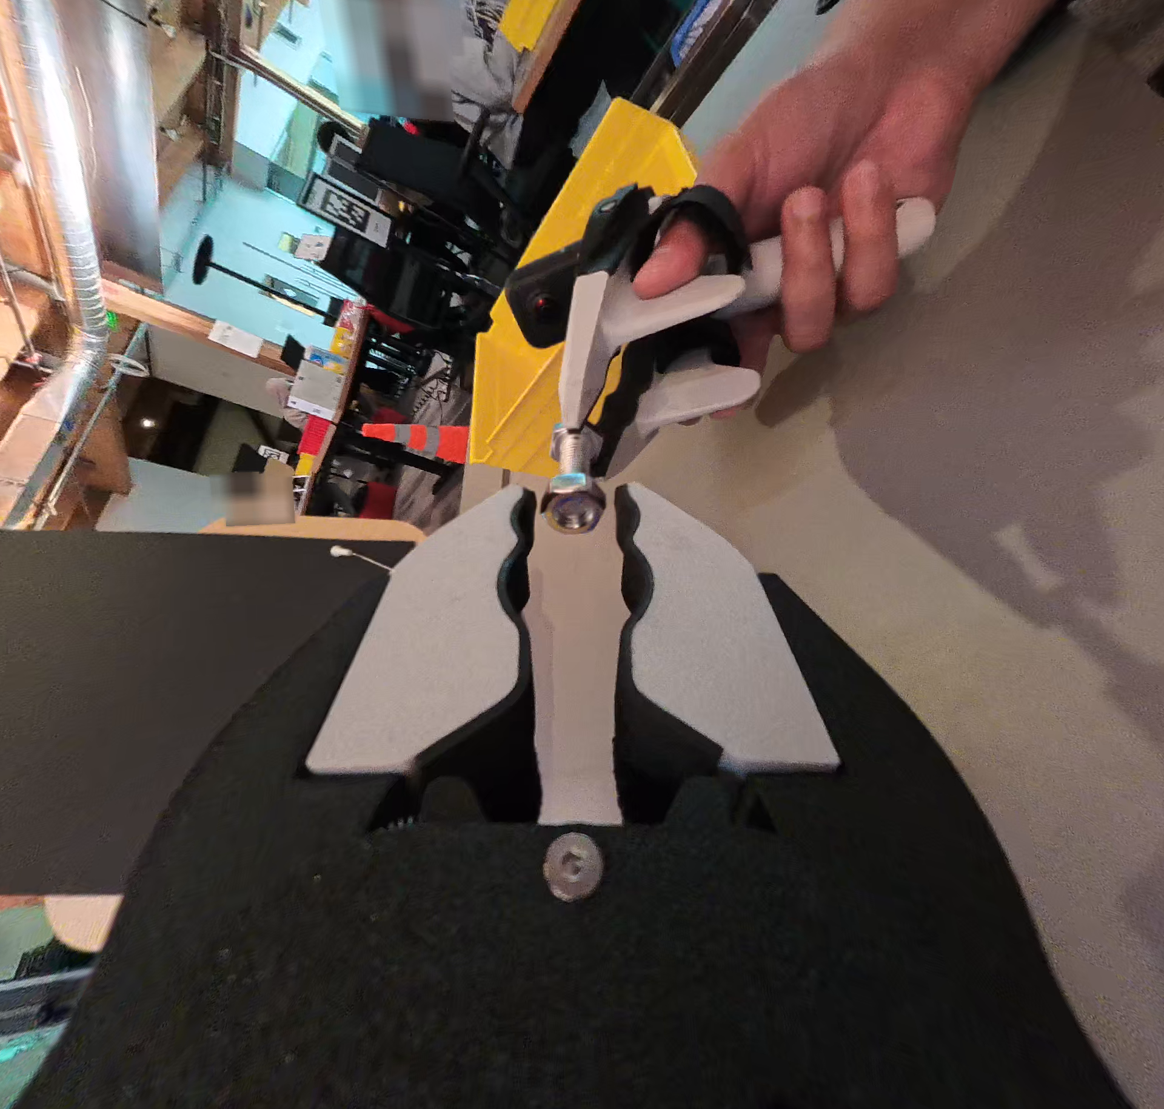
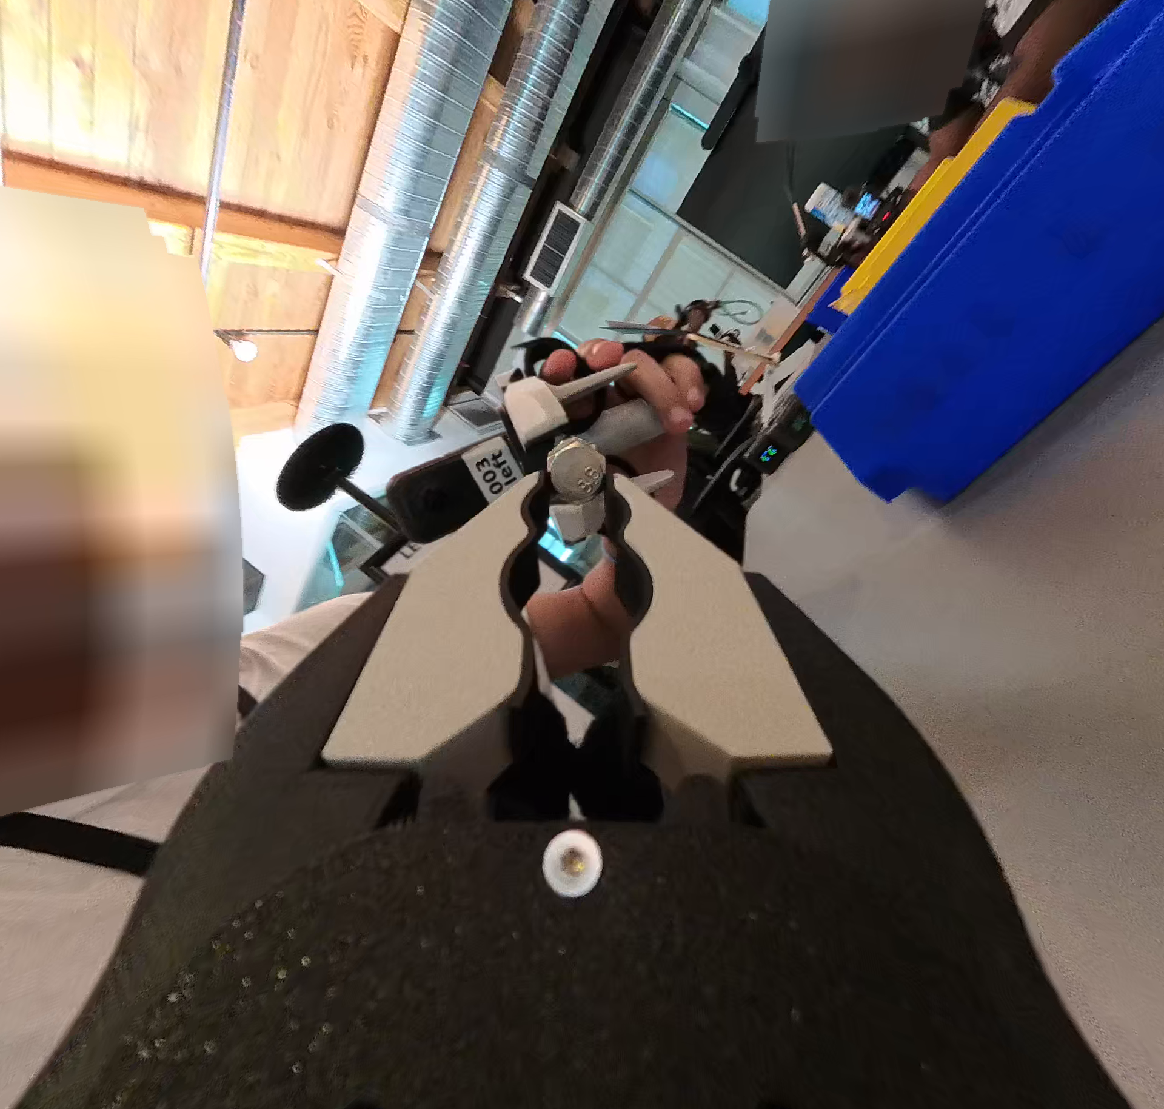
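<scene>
From my seat both feeds are evenly bright. Daylight comes through the windows (image 2: 667,209) beyond the ducts (image 2: 441,184), washing out the wood above them. On the table (image 1: 945,575) a soft shadow lies below the hand (image 1: 838,197). The wide lens bends everything toward the edges. The background beyond the yellow bin (image 1: 604,209) smears with blur; the bolt (image 1: 572,449) glints.

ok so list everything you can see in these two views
bolt: 1, silver, head clamped at right gripper tips
nut: 1, silver, on the bolt's end, between left gripper fingers with gaps either side
bin: 1, yellow, behind the grippers
bins: blue, stacked, right wrist view's right side
table: 1, beige, under everything
ducts: silver, overhead
hand: 1, holding right gripper
left gripper: open around nut
right gripper: shut on bolt
</scene>
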Tool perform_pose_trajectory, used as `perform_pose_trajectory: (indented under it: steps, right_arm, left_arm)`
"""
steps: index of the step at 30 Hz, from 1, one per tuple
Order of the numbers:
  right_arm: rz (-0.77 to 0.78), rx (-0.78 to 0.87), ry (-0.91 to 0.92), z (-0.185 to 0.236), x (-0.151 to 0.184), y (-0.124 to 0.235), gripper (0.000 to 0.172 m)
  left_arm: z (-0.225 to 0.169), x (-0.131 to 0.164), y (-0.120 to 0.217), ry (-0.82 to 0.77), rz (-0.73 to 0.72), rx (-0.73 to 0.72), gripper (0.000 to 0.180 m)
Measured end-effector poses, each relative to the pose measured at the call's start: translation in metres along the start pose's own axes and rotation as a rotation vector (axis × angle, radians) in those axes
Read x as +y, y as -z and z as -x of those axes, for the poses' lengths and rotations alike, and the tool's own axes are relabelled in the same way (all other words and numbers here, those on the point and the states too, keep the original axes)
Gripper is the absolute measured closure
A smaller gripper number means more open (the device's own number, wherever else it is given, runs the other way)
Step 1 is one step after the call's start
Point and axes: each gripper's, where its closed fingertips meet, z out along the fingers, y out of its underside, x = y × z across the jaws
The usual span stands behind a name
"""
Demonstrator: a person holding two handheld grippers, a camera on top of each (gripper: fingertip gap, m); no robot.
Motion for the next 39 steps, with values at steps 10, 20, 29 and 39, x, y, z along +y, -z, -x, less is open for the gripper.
perform_pose_trajectory:
  steps: [10,20,29,39]
  right_arm:
    - [0.024,-0.033,0.003,0.005,0.004,-0.002,0.156]
    - [0.102,0.207,1.015,0.038,0.004,-0.005,0.155]
    - [0.229,0.399,1.651,0.045,0.014,-0.008,0.155]
    - [0.104,0.275,1.07,0.039,0.005,-0.008,0.155]
  left_arm:
    - [-0.001,-0.001,-0.002,0.147,0.015,0.063,0.161]
    - [0.007,-0.033,0.007,1.242,-0.27,0.406,0.161]
    - [0.006,-0.044,0.017,1.765,-0.373,0.762,0.162]
    - [0.013,-0.035,0.01,1.272,-0.483,0.399,0.139]
